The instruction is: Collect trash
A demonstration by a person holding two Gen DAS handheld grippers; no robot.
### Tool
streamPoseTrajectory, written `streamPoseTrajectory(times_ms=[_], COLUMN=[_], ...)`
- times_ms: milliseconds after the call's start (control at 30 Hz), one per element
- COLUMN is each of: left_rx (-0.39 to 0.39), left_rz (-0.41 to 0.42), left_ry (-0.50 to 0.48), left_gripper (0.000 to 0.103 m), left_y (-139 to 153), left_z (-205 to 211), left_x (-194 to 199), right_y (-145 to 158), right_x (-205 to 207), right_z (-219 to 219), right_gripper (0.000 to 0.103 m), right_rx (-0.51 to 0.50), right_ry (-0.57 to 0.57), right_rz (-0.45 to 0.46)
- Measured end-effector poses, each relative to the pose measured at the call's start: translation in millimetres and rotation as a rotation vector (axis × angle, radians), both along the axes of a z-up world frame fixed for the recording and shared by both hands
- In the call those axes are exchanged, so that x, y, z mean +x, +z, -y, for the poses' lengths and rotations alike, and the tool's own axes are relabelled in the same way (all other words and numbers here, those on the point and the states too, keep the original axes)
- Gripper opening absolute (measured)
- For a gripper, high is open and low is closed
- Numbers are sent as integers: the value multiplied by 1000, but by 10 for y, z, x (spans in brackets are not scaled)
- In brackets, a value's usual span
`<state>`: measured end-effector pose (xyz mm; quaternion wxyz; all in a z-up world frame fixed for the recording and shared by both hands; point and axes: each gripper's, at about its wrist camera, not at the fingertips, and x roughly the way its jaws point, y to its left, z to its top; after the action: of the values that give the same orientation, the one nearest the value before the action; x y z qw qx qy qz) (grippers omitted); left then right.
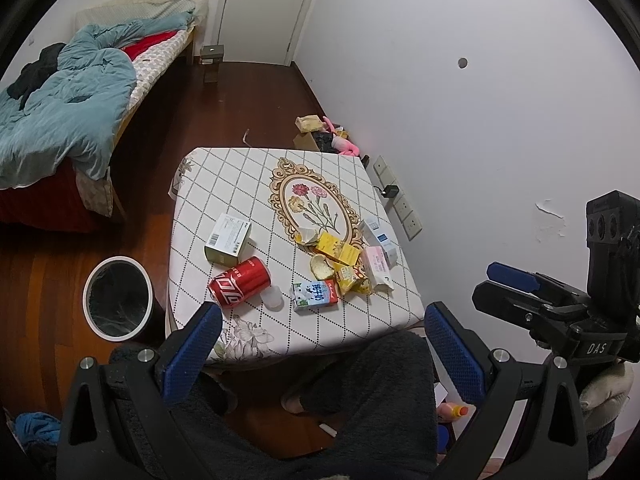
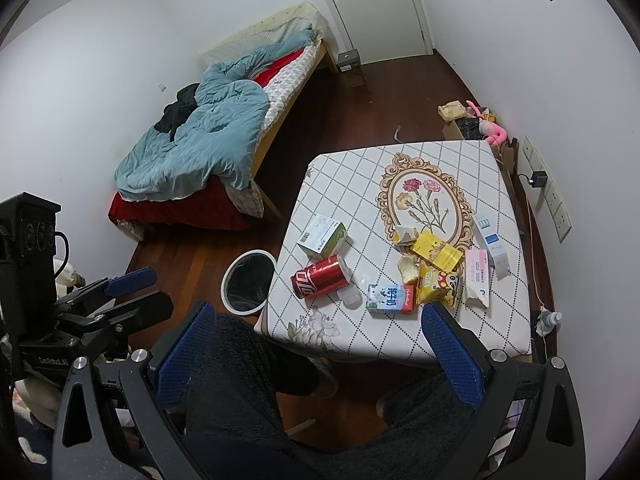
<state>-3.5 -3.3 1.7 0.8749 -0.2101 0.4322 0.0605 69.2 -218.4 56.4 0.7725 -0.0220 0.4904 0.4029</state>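
Observation:
A small table (image 1: 224, 168) (image 2: 472, 336) with a checked floral cloth holds the trash. On it lie a red cola can (image 1: 240, 282) (image 2: 320, 276), a green-and-white box (image 1: 228, 238) (image 2: 322, 236), a milk carton (image 1: 314, 296) (image 2: 390, 298), yellow packets (image 1: 336, 250) (image 2: 436, 252), and white and pink boxes (image 1: 378, 260) (image 2: 478, 272). A black bin with a white rim (image 1: 118, 298) (image 2: 248, 282) stands on the floor left of the table. My left gripper (image 1: 322, 344) and right gripper (image 2: 316, 344) are both open and empty, held above my lap short of the table.
A bed with a teal duvet (image 1: 64, 108) (image 2: 192, 140) stands to the left. More clutter (image 1: 324, 132) (image 2: 472, 120) lies on the floor by the far wall. Wall sockets (image 1: 400, 200) (image 2: 548, 192) are right of the table. A closed door (image 1: 264, 4) is at the back.

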Motion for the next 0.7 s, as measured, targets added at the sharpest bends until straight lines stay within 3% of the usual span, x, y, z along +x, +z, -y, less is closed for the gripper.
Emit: streamPoseTrajectory(times_ms=[533, 633, 700], left_rx=[14, 46, 107], left_rz=[8, 1, -11], left_ry=[-7, 6, 26], left_gripper=[103, 103, 103], left_y=[35, -3, -70], left_z=[0, -10, -35], left_x=[-1, 33, 96], right_y=[-1, 4, -23], right_x=[-4, 23, 86], right_z=[7, 7, 14], right_gripper=[103, 103, 103], right_rx=[2, 11, 20], right_ry=[-3, -19, -55], right_rz=[0, -6, -28])
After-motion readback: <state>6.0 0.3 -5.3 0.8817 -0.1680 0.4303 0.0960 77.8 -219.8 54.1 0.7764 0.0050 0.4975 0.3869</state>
